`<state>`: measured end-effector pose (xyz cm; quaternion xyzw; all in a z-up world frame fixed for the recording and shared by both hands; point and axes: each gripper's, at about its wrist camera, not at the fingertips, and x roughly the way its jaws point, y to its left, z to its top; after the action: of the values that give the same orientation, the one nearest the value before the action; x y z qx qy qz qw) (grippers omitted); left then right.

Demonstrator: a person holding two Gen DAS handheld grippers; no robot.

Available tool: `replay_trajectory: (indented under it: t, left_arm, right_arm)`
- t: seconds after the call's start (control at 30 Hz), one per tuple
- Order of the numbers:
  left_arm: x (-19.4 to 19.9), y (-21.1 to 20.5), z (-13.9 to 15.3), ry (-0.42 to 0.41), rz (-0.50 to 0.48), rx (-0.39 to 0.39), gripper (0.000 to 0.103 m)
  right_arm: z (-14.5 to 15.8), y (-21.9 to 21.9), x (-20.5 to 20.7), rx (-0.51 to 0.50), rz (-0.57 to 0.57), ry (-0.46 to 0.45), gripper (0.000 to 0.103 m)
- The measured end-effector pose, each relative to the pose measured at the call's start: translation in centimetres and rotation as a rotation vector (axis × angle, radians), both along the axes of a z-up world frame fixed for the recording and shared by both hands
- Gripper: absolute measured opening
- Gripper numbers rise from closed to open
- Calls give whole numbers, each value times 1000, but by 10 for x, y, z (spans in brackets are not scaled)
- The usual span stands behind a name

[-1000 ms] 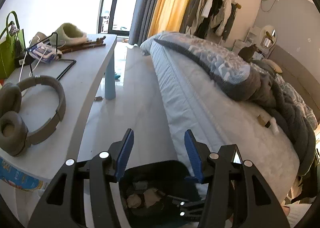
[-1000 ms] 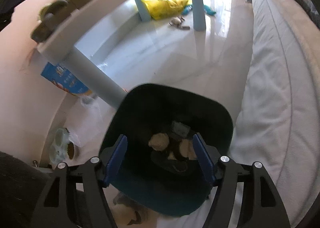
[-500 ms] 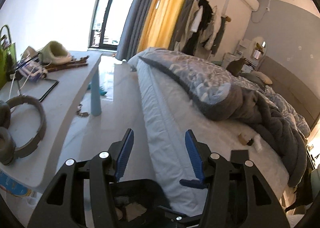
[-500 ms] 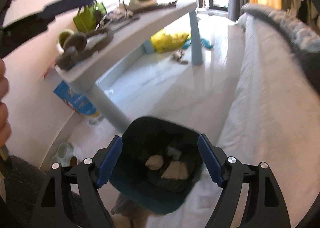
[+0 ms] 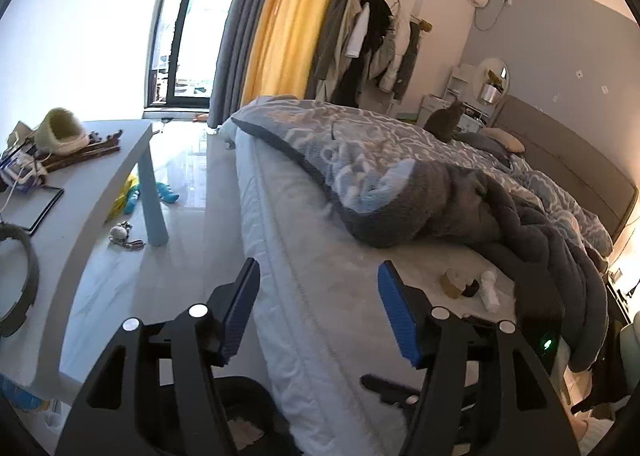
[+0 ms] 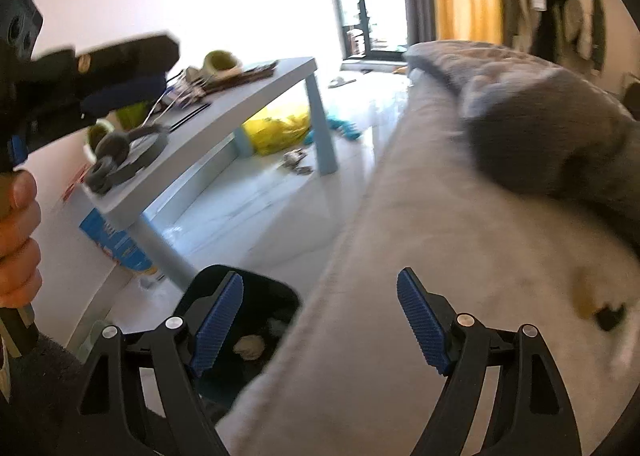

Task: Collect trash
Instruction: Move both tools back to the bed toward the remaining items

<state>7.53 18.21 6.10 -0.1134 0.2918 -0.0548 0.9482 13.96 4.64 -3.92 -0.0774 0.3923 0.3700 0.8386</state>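
Left gripper [image 5: 318, 310], black with ribbed blue pads, at lower centre of its view: jaws just been opening, now moderately apart, gripping nothing, over the pale quilted mattress edge [image 5: 304, 296]. Right gripper [image 6: 320, 320], same build, spread wide and empty. Between its left finger and the mattress, at lower left of the right view, dark rounded plastic trash bin [image 6: 256, 296] holding crumpled pale paper [image 6: 248, 345]. Farther right on the fuzzy sheet, small brown cardboard scrap [image 5: 451, 280] beside a white tube [image 5: 490, 290]. Beyond, rumpled grey patterned duvet [image 5: 400, 160]; far left, smooth pale-blue table [image 5: 104, 180].
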Motion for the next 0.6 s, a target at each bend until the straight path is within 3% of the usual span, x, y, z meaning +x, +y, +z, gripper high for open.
replay_trajectory:
  t: [0.33,0.6]
  left_arm:
    - [24,-54,0,-15,-59,15,74]
    - [45,-97,-12,-1,-109,27,81]
  right_arm:
    - [14,-90,31,0,-176,-64,80]
    - [3,-159,61,-61,-368,-76,81]
